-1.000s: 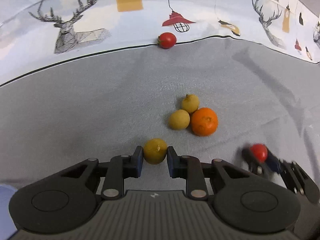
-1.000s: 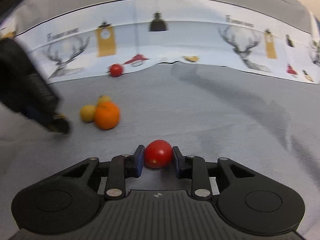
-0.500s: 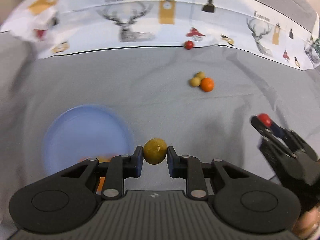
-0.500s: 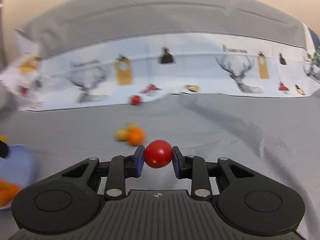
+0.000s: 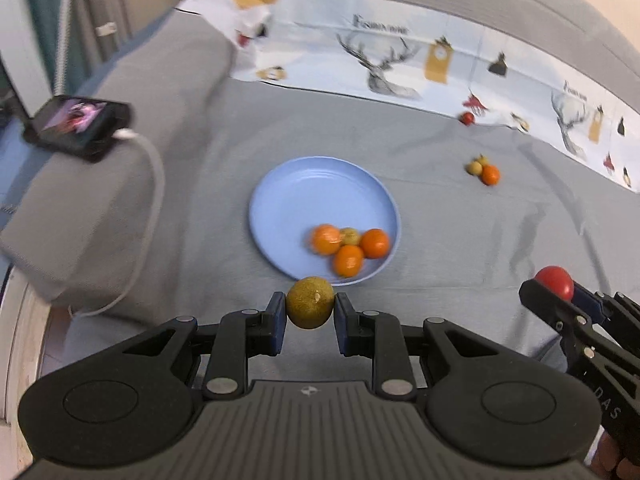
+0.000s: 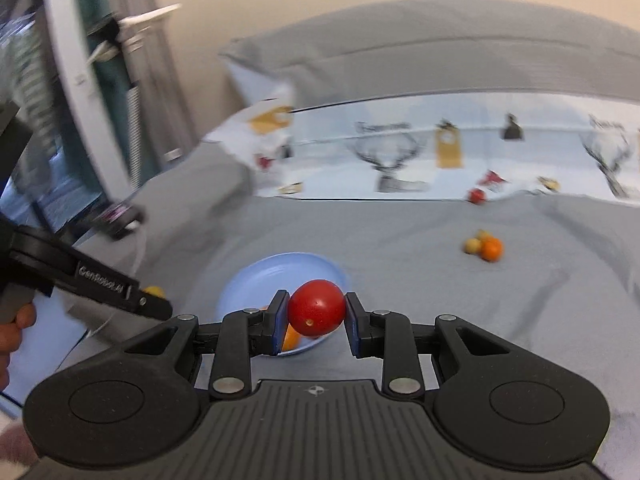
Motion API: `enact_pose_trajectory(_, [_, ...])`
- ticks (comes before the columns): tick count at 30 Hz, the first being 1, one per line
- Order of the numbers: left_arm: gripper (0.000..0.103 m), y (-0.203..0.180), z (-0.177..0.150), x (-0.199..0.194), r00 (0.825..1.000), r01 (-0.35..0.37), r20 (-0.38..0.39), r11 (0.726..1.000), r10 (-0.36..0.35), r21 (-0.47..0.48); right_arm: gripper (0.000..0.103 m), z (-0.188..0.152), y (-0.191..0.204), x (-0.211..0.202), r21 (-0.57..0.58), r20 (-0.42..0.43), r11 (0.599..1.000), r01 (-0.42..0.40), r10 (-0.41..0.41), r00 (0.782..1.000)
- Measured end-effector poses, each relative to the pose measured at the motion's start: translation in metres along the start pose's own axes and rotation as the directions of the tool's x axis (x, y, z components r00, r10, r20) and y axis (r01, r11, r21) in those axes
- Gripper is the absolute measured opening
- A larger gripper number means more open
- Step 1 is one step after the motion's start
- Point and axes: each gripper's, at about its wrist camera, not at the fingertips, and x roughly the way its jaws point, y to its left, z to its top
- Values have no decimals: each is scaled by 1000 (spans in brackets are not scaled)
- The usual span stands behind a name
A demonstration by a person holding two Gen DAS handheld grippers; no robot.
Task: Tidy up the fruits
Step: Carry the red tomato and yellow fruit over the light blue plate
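Roughly halfway: blue plate (image 5: pixel 280 184) at centre frame has four fruits. Left gripper (image 5: pixel 310 312) clamps a yellow-green fruit (image 5: pixel 310 307), right gripper (image 6: pixel 316 322) a tomato (image 6: pixel 316 313). Cluster (image 5: pixel 483 170) and another tomato (image 5: pixel 466 118) wait upper right.

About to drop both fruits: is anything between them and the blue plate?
Nothing visible. The lime and tomato have open air to the plate; its far half is bare, four fruits crowd the near side.
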Motion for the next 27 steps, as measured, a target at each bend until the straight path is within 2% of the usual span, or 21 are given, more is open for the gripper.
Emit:
enact_pose_trajectory(3, [28, 9, -13, -10, 1000, 2, 21, 1000, -2, -9, 31, -1, 20, -4, -11, -27, 999, -30, 30, 999])
enact_pose_trajectory(8, [28, 20, -22, -18, 999, 27, 38, 999, -25, -40, 31, -3, 44, -13, -91, -16, 996, -21, 20, 1000])
enact_pose_trajectory(17, [28, 21, -26, -20, 997, 52, 56, 997, -49, -49, 31, -5, 52, -23, -126, 8, 992, 10, -9, 1000])
enact_pose_trajectory(27, [28, 23, -23, -10, 998, 46, 36, 997, -44, -61, 31, -5, 52, -16, -119, -11, 993, 18, -19, 1000])
